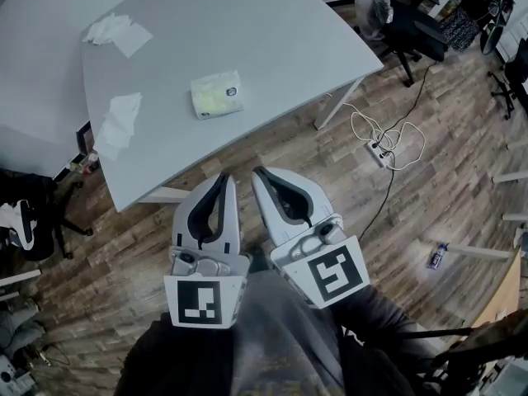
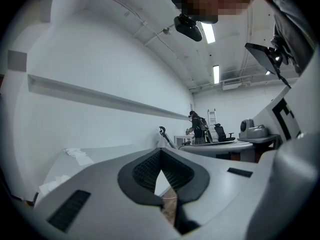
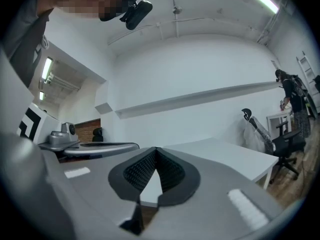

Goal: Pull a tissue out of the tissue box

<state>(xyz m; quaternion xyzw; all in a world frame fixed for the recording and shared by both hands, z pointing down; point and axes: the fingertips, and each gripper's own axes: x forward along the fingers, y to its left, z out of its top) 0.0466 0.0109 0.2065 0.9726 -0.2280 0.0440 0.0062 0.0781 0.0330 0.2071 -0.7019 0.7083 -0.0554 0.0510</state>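
1. Your left gripper [image 1: 223, 177] and right gripper [image 1: 258, 172] are both held close to your body, over the wooden floor [image 1: 272, 151] on the near side of the table [image 1: 272, 40]. Neither one is over the tabletop.
2. In the left gripper view, your left gripper's jaws are clenched, tip against tip, with nothing between them. The right gripper view shows the same for your right gripper: pressed together and empty.
3. The tissue box [image 1: 217, 94] lies flat on the table, roughly at its middle and well apart from both grippers. Nothing is touching it. It is too small in the head view to tell whether a sheet is sticking up from its opening.
4. Two lots of loose tissues already lie on the table: a crumpled pile [image 1: 115, 31] at the far left, and another pile [image 1: 120, 122] near the left edge, left of the box. You cannot tell from here whether they came out of this box.
5. As I judge it, this pull has not begun:
   - No jaw is on a tissue, and the box is not steadied.
   - You have yet to reach across to the box, open one set of jaws, close them on the top sheet and draw it out.
   - The box looks light, so it may lift with the sheet unless the other gripper pins it down.
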